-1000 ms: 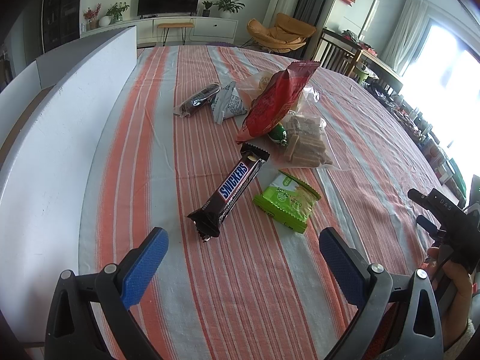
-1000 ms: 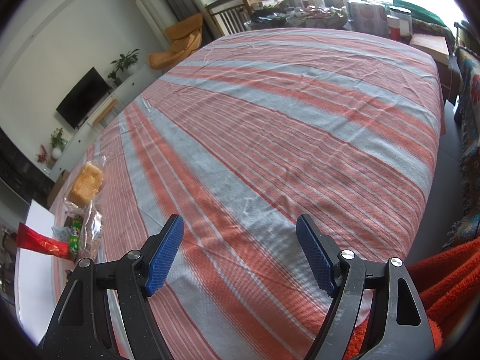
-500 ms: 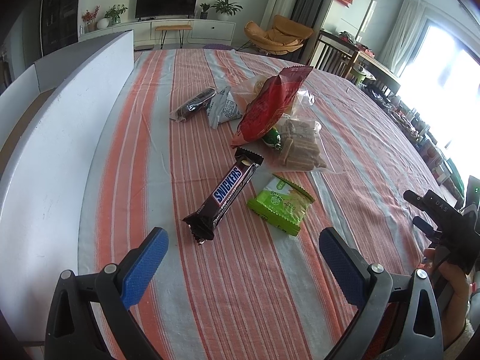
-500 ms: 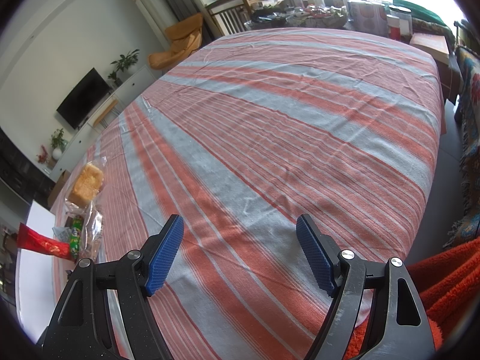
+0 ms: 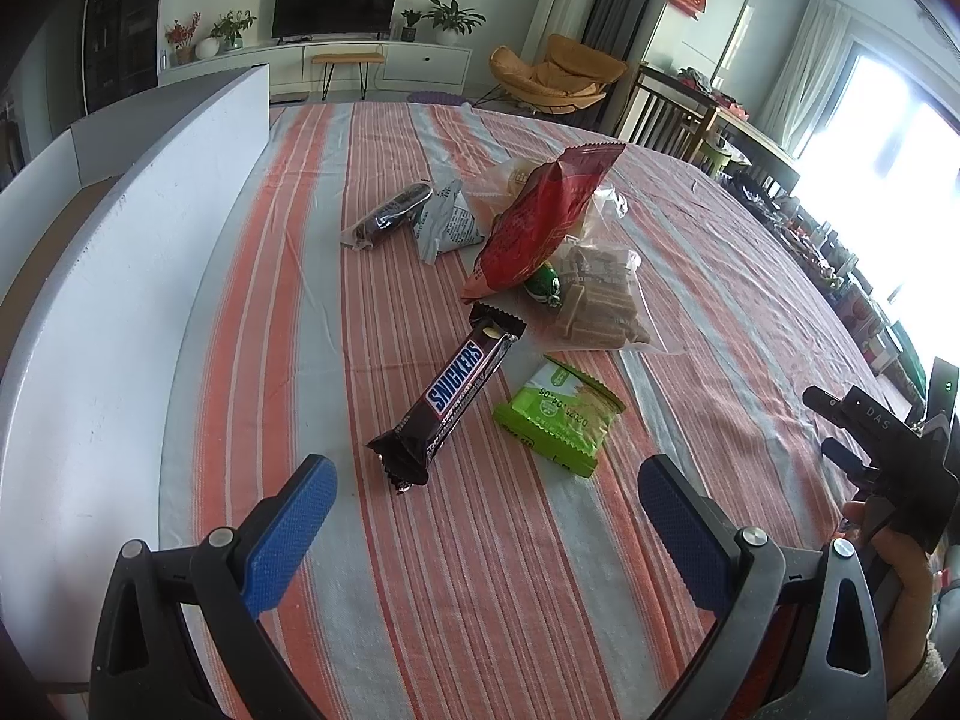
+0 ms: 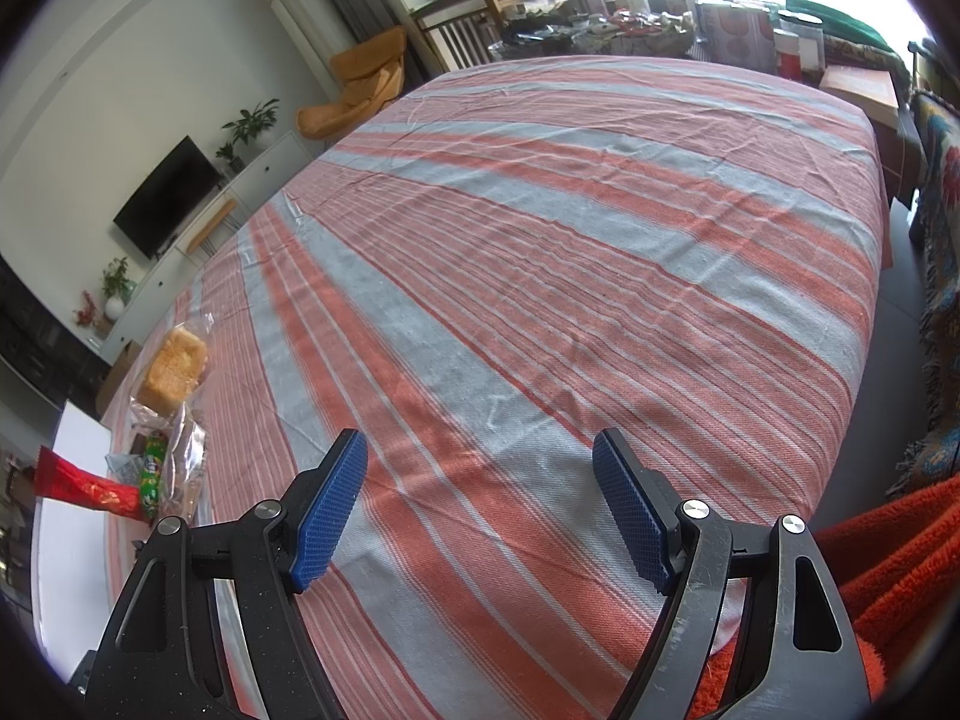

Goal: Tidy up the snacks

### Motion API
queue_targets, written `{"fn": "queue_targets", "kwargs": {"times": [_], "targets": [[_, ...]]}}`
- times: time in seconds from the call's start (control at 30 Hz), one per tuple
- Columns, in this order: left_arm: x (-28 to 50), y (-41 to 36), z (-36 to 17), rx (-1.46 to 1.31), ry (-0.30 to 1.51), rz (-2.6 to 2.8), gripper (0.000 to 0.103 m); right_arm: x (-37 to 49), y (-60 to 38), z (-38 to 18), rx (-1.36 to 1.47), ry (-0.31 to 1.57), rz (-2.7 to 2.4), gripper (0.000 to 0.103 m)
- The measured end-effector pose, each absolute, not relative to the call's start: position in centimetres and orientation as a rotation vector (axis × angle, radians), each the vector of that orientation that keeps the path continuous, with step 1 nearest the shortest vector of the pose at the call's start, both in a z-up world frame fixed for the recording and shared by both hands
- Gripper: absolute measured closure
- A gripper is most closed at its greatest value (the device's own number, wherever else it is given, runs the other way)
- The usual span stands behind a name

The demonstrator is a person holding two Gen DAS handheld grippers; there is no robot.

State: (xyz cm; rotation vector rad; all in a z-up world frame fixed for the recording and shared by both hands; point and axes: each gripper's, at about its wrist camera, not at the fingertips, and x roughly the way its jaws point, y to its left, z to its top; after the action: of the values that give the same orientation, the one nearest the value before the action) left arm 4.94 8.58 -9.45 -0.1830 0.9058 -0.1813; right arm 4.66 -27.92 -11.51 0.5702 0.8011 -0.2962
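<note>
In the left wrist view a pile of snacks lies on the striped tablecloth: a Snickers bar (image 5: 453,399), a green packet (image 5: 558,417), a red bag (image 5: 543,219), a clear bag of wafers (image 5: 600,306), a grey-white packet (image 5: 447,222) and a dark wrapped bar (image 5: 387,216). My left gripper (image 5: 486,498) is open and empty, just short of the Snickers bar's near end. My right gripper (image 6: 480,492) is open and empty over bare cloth. In the right wrist view the snacks sit at the far left, with a bagged bread (image 6: 174,366) and the red bag (image 6: 90,489).
A white open box (image 5: 120,252) stands along the table's left side. The right gripper's body and hand (image 5: 888,468) show at the right edge of the left wrist view. An orange-red blanket (image 6: 888,570) lies at the table's near right corner. A cluttered side table (image 6: 630,30) stands beyond the far end.
The left gripper has drawn back and risen slightly, so the snacks sit a little farther up in its view. The right gripper has not moved.
</note>
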Motion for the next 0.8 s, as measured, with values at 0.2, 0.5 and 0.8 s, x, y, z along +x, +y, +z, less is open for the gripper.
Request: {"fn": "queue_targets", "kwargs": {"times": [0.2,0.5,0.8], "targets": [[4.96,8.63,-9.41,-0.185,0.904,-0.181,0.003,4.65,-27.94,-11.53,0.570,0.801,-0.296,0.022],[4.99,8.75,-9.18,-0.190,0.903,-0.186,0.003,4.64,-27.97,-11.54,0.570,0.801,-0.296,0.022],[5.12,8.97,-8.99,-0.202,0.901,-0.188,0.003,4.61,-27.99,-11.56,0.570,0.801,-0.296,0.022]]}}
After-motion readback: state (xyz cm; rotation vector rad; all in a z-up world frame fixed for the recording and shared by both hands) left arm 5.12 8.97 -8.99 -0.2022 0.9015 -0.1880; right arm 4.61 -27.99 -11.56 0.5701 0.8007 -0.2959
